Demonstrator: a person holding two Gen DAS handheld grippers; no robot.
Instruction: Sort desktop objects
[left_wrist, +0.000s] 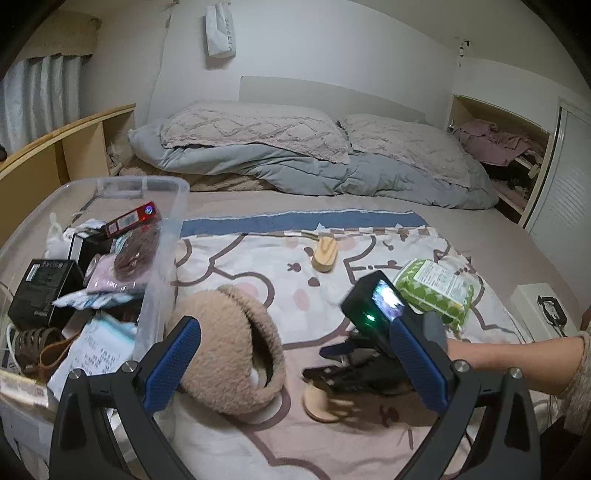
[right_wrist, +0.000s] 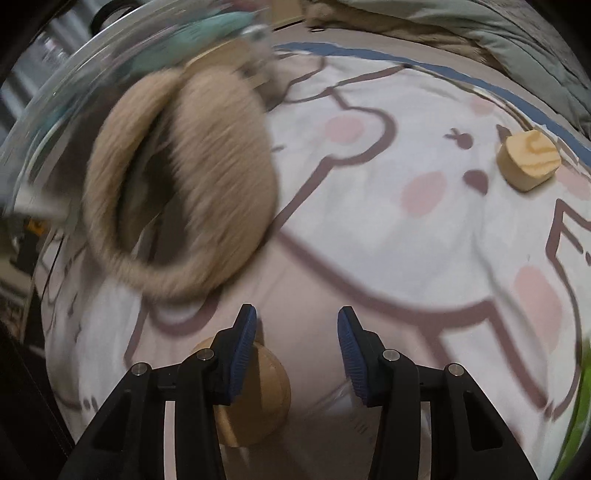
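Observation:
In the left wrist view my left gripper (left_wrist: 295, 365) is open and empty, low over the cartoon-print blanket (left_wrist: 258, 266). A fluffy tan earmuff (left_wrist: 229, 343) lies just ahead of its left finger, next to the clear plastic bin (left_wrist: 166, 236). The right gripper's black body (left_wrist: 373, 306) hangs over a round wooden disc (left_wrist: 321, 404). In the right wrist view my right gripper (right_wrist: 297, 332) is open with only blanket between its pads. The wooden disc (right_wrist: 255, 398) sits partly hidden behind its left finger. The earmuff (right_wrist: 184, 199) is blurred at upper left. A wooden block (right_wrist: 528, 162) lies far right.
The bin holds several things, among them a black box (left_wrist: 44, 291) and a red package (left_wrist: 129, 219). The wooden block (left_wrist: 323, 254), a green wipes pack (left_wrist: 436, 291) and a white box (left_wrist: 535, 310) lie on the bed. A person's forearm (left_wrist: 517, 365) reaches in from the right. Pillows (left_wrist: 258, 129) are behind.

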